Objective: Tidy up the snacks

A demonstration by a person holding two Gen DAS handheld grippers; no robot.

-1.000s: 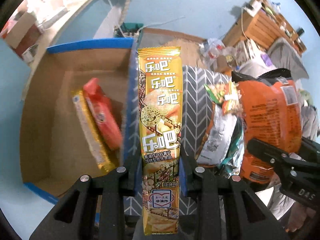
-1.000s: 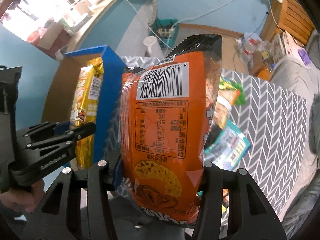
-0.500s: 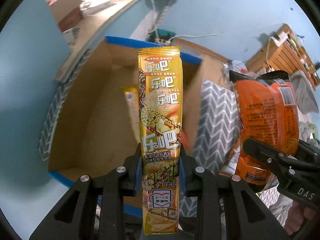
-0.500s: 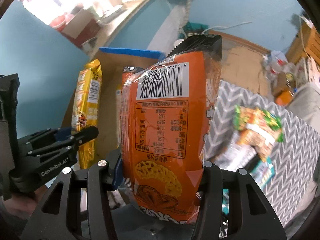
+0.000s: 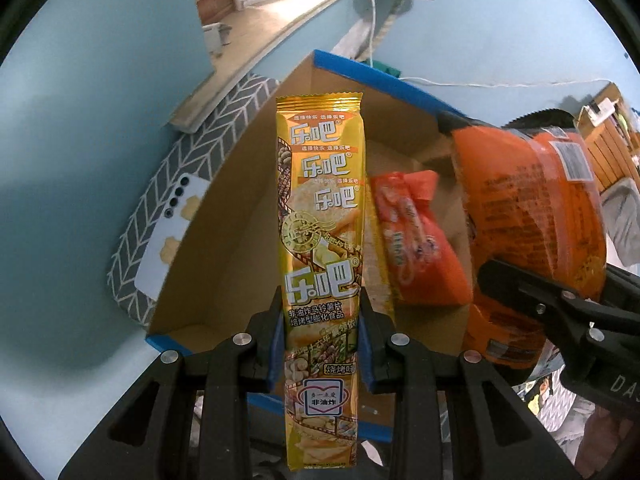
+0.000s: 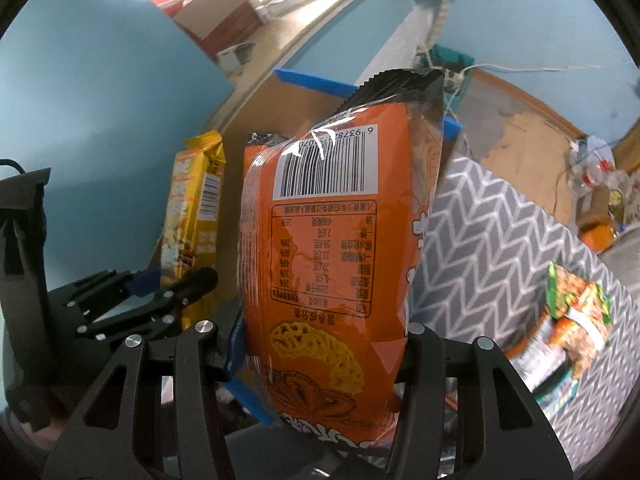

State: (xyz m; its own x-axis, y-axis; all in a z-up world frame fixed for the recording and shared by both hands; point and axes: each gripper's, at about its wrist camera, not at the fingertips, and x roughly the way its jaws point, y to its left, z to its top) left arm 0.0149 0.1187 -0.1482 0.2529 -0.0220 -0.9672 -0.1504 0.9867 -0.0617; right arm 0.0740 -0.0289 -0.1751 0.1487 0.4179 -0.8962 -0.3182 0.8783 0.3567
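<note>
Left gripper (image 5: 322,332): fingers narrow, clamped on yellow snack packet (image 5: 320,216), which juts beyond fingertips
Right gripper (image 6: 324,344): fingers wider, gripping orange chip bag (image 6: 336,248)
Cardboard box (image 5: 224,248): beyond fingertips

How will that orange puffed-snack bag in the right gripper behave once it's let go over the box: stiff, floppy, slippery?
The orange bag bulges between the pads of the right gripper, so it is probably air-filled, light, and squashy rather than stiff. Its film shines with glare, so it may slip. Dropped into the cardboard box, it would likely settle loosely against the red packet, not stand.
</note>
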